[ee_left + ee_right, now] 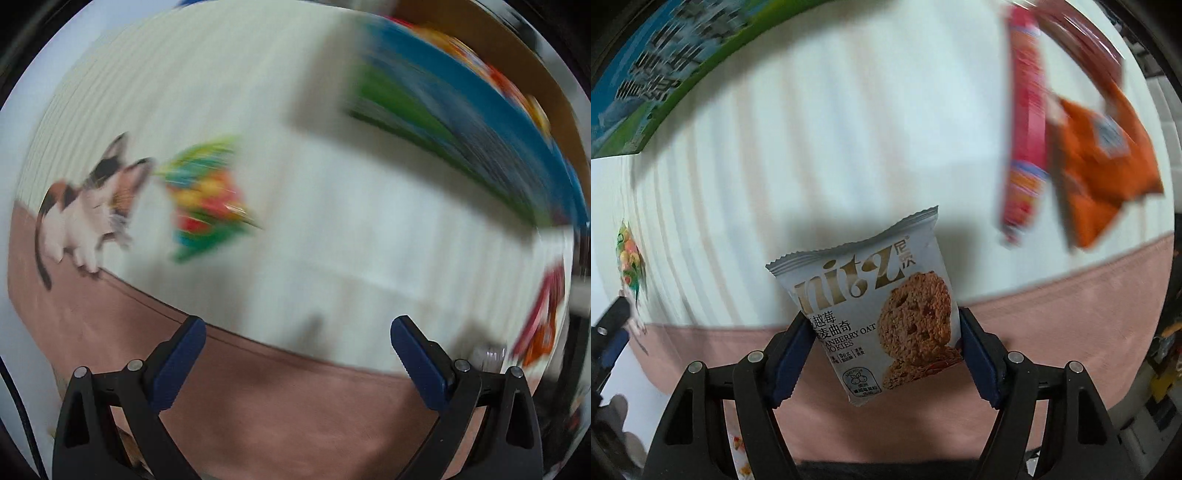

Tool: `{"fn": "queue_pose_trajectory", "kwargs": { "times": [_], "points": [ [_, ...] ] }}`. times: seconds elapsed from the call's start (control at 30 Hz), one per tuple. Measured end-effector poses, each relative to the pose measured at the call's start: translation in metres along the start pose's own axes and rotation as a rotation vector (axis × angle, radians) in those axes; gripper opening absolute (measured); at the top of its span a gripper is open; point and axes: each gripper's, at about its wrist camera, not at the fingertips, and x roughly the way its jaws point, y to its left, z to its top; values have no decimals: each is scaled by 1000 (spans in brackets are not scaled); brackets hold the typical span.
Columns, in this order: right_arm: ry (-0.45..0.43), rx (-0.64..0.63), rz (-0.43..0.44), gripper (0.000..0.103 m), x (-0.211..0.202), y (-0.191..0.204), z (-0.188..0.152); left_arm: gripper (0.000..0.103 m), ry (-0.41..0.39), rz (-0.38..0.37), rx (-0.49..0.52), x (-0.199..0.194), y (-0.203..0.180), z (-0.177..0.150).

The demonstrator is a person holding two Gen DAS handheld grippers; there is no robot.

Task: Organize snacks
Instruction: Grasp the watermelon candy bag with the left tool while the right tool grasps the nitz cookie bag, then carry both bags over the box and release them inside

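Grippers: two. Left gripper (298, 330), right gripper (882, 334).

Snack packets: four seen.
- one silver cookie packet (875, 306)
- one orange packet (1104, 170)
- one pink-red tube-shaped packet (1027, 122)
- one small multicoloured candy packet (207, 199), same one at left edge of right wrist view (628, 254)

Boxes: one, blue-green printed box (461, 110), also (653, 62).

Cat pictures on cloth: one, calico cat (92, 206).

Anything further too blurred to count.
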Motion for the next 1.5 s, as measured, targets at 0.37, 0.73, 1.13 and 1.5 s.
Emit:
{"fn": "queue_pose_trajectory", "kwargs": {
  "times": [0.37,0.73,1.13,1.5],
  "points": [
    [4,-24,14,93,-12,26,20,103,130,-96,-212,51,103,88],
    [25,-344,-120,95,-36,86,10,55,108,-31,9,63,62,113],
    [62,-137,-45,75,-22,60,27,55,162,-48,215,75,8,64],
    [78,-147,-70,80,-8,66,18,57,139,31,279,70,-68,32]
  ]
}}
